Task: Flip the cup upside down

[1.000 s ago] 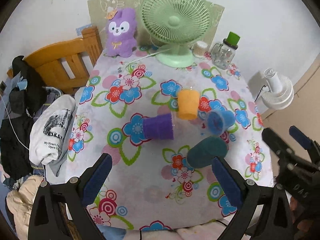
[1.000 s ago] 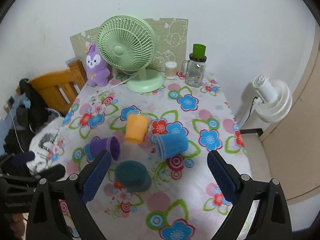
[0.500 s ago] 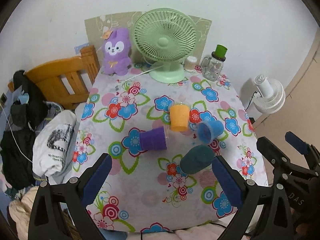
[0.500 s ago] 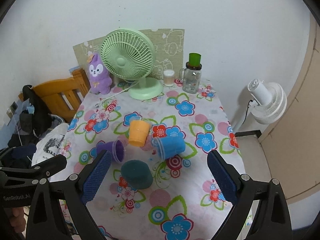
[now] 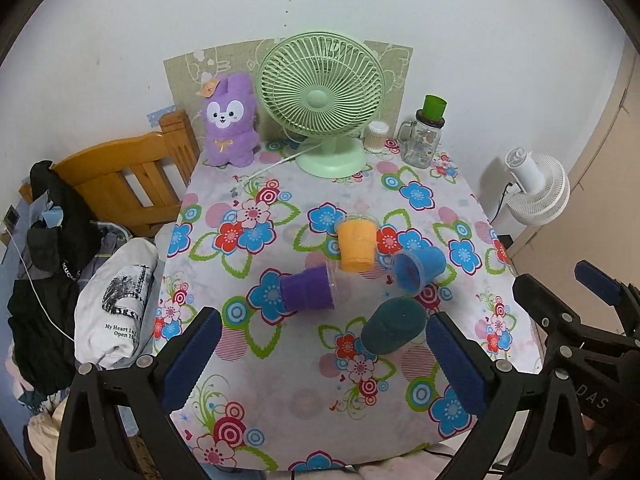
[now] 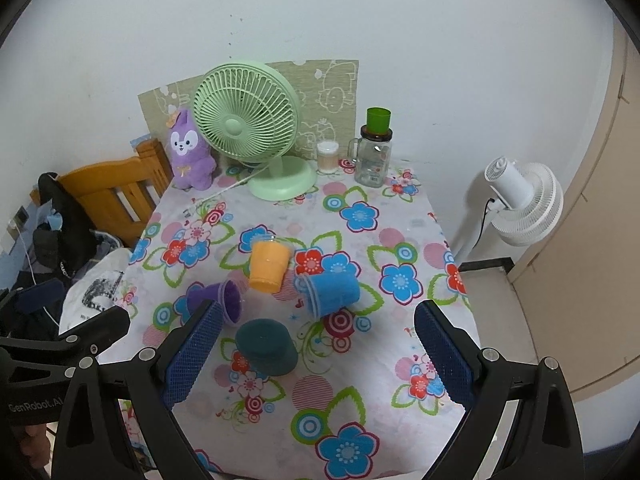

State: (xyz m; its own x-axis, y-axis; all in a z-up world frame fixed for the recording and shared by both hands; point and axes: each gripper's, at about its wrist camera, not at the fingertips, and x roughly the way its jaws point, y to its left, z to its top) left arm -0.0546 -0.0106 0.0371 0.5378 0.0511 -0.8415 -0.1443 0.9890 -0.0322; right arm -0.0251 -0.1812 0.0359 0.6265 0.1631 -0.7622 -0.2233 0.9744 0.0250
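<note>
Several plastic cups sit mid-table on the floral cloth. The orange cup [image 5: 356,245] [image 6: 269,261] seems to stand upside down. The purple cup [image 5: 309,291] [image 6: 218,300] and the blue cup [image 5: 418,269] [image 6: 330,293] lie on their sides. The dark teal cup [image 5: 394,326] [image 6: 266,346] rests base up, nearest me. My left gripper [image 5: 320,360] is open and empty, above the table's near edge. My right gripper [image 6: 316,356] is open and empty, held back and above the cups; it also shows in the left wrist view [image 5: 560,296].
A green desk fan [image 5: 320,96], a purple plush [image 5: 231,120], a small white jar [image 5: 377,136] and a glass mug with a green lid [image 5: 422,136] line the table's back. A wooden chair [image 5: 128,176] with clothes stands left. A white floor fan [image 5: 536,188] stands right.
Both grippers have pulled back and up from the table, so the cups look smaller and farther. The cups have not moved.
</note>
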